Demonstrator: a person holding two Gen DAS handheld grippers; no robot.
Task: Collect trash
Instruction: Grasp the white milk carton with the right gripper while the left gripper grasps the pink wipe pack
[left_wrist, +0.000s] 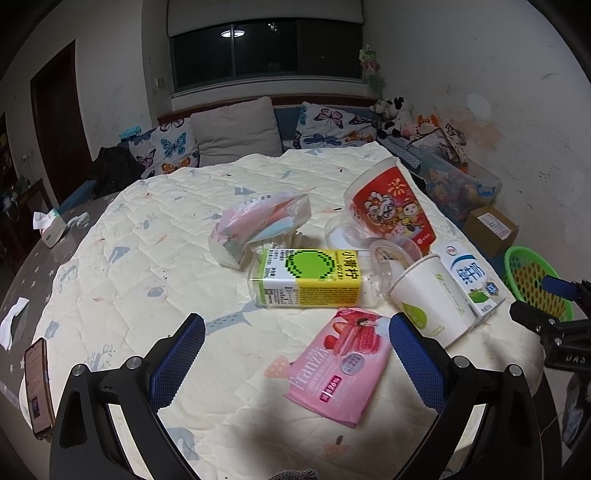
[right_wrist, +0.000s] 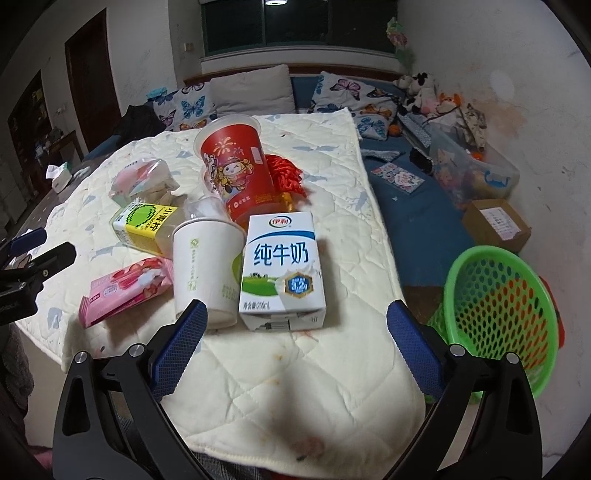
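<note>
While both jaws are standing spread wide and gripping nothing, the right gripper (right_wrist: 293, 341) is hovering just short of the milk carton (right_wrist: 282, 271) and paper cup (right_wrist: 205, 269). The left gripper (left_wrist: 297, 356) is hanging over the pink wrapper (left_wrist: 338, 365). The green basket (right_wrist: 500, 314) is sitting right of the right jaws.
</note>
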